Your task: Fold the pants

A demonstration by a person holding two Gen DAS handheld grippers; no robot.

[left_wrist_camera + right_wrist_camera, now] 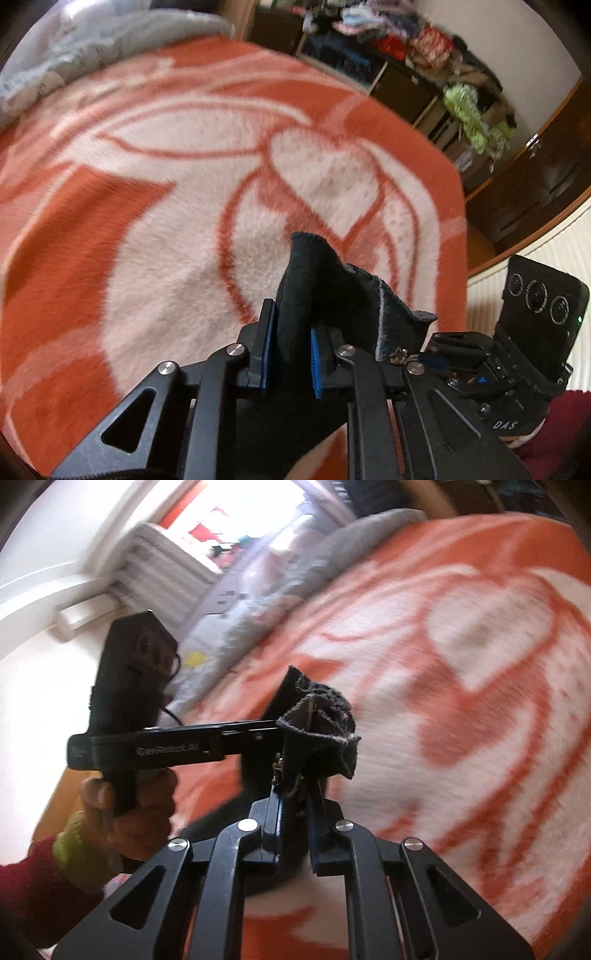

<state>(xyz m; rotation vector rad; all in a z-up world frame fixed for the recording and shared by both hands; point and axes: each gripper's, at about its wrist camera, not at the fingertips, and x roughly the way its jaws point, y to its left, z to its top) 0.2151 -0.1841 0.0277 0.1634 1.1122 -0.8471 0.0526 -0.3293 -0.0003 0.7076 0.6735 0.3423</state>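
Note:
The pants are dark, near black. In the left wrist view my left gripper [291, 325] is shut on a bunched fold of the pants [306, 273], which sticks up between the blue pads above the blanket. My right gripper [443, 354] shows at the lower right, close beside it. In the right wrist view my right gripper [295, 797] is shut on another bunch of the pants [321, 716], with a frayed edge and a zipper showing. My left gripper [266, 727] reaches in from the left and touches the same cloth. Most of the pants hang out of sight below.
An orange and white fleece blanket [184, 184] covers the bed. A grey duvet [74, 48] lies bunched at its far end. Shelves piled with clothes [424, 48] stand past the bed. A white radiator [162, 550] is under a window. A hand [125, 812] holds the left gripper's handle.

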